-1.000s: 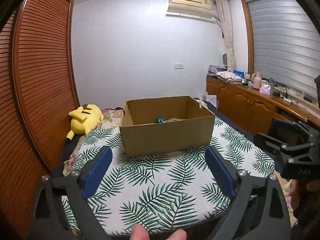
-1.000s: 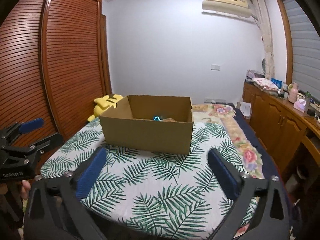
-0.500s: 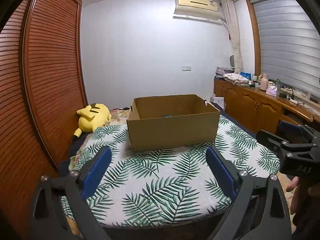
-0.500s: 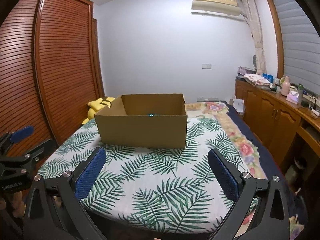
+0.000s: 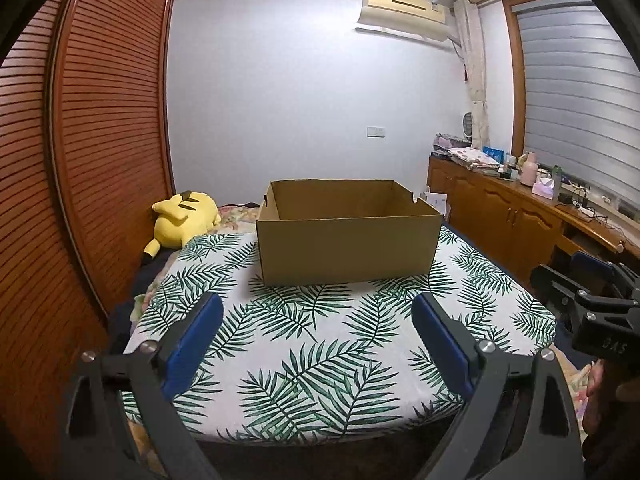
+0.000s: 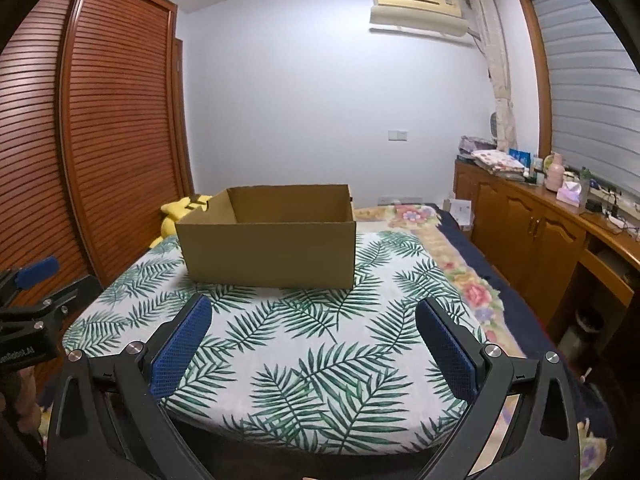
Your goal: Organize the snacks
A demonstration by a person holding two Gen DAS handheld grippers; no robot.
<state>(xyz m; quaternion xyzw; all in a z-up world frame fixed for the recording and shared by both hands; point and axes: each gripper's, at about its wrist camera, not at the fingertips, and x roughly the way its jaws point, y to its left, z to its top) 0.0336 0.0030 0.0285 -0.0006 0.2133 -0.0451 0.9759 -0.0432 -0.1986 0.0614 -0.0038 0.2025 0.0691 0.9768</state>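
Snacks are out of our sight; the open brown cardboard box (image 5: 347, 236) sits on the palm-leaf printed cloth (image 5: 320, 344), its floor hidden by the near wall. We hold the left gripper (image 5: 316, 344) and right gripper (image 6: 314, 346) spread wide, both empty. We judge it best to raise a camera over the rim before reaching in.

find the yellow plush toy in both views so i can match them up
Left wrist view: the yellow plush toy lies left of the open brown cardboard box, in full sight by the louvred wooden wardrobe.
Right wrist view: the toy peeks from behind the box's left rear corner.
Shared landmark: the box.
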